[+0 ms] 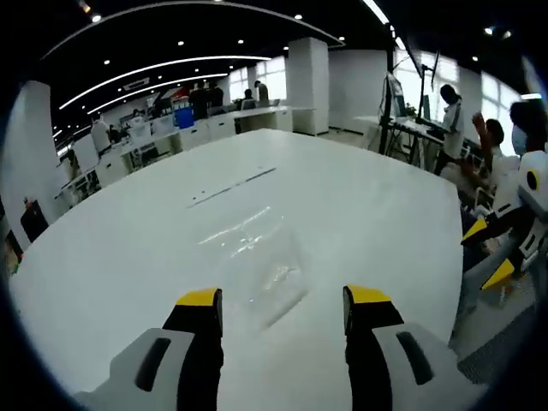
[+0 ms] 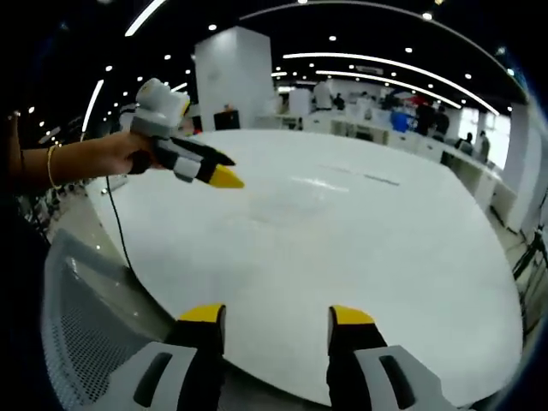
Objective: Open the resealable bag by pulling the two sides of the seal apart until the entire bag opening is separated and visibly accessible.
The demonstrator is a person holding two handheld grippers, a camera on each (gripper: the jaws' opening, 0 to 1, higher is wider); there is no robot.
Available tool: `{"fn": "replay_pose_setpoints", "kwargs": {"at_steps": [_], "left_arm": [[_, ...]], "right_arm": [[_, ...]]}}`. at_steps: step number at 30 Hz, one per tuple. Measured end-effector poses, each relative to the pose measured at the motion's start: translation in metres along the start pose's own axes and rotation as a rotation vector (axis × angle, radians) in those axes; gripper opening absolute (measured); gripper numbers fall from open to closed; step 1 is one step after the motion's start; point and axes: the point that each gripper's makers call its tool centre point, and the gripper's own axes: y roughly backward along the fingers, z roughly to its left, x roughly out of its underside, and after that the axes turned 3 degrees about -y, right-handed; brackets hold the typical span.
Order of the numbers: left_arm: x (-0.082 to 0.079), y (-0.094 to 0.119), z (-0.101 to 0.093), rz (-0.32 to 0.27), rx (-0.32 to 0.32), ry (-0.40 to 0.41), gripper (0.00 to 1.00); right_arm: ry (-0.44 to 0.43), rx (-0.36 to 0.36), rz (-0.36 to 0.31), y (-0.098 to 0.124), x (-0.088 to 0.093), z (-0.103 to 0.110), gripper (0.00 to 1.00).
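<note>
Left gripper view: clear resealable plastic bag lying flat on white tabletop, just ahead of left claw, jaws wide apart, empty. Right gripper view: right claw spread open, empty, above tabletop edge; left claw hand-held, far left; grey mesh chair below.

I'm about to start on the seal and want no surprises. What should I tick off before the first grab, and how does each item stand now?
1. Resealable bag lies flat on the white table, in front of the left claw: ok.
2. Left claw open and holding nothing: ok.
3. Right claw open and holding nothing: ok.
4. Right claw near the bag: not ok; it sits back at the table's edge.
5. Which end holds the seal: cannot tell; the clear plastic shows only as glints.
6. Seal already parted: cannot tell.
</note>
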Motion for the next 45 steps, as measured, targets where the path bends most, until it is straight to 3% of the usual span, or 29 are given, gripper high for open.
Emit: {"fn": "replay_pose_setpoints", "kwargs": {"at_steps": [4,12,19,21,24,29,32,45], "left_arm": [[0.006,0.017,-0.006,-0.012,0.032,-0.02,0.57],[0.007,0.041,-0.014,-0.089,0.049,0.031,0.8],[0.017,0.063,-0.032,-0.12,0.089,-0.022,0.87],[0.026,0.069,-0.034,-0.1,0.099,-0.027,0.89],[0.038,0.078,-0.034,-0.092,0.093,-0.027,0.89],[0.044,0.094,-0.034,-0.135,0.084,0.044,0.95],[0.051,0.099,-0.033,-0.131,0.08,0.07,0.99],[0.07,0.11,-0.03,-0.126,0.042,0.136,0.99]], "right_arm": [[0.01,0.012,-0.003,0.001,0.0,-0.001,0.49],[0.014,0.022,-0.016,0.002,-0.003,-0.004,0.52],[0.036,0.002,-0.01,0.003,-0.003,0.002,0.52],[0.041,-0.001,-0.008,0.003,-0.002,0.003,0.52],[0.048,-0.003,-0.004,0.003,-0.001,0.004,0.52],[0.045,0.004,-0.009,0.003,-0.002,0.001,0.52],[0.038,0.005,-0.012,0.002,-0.003,0.001,0.52],[0.049,-0.005,0.001,0.0,0.0,0.005,0.52]]}}
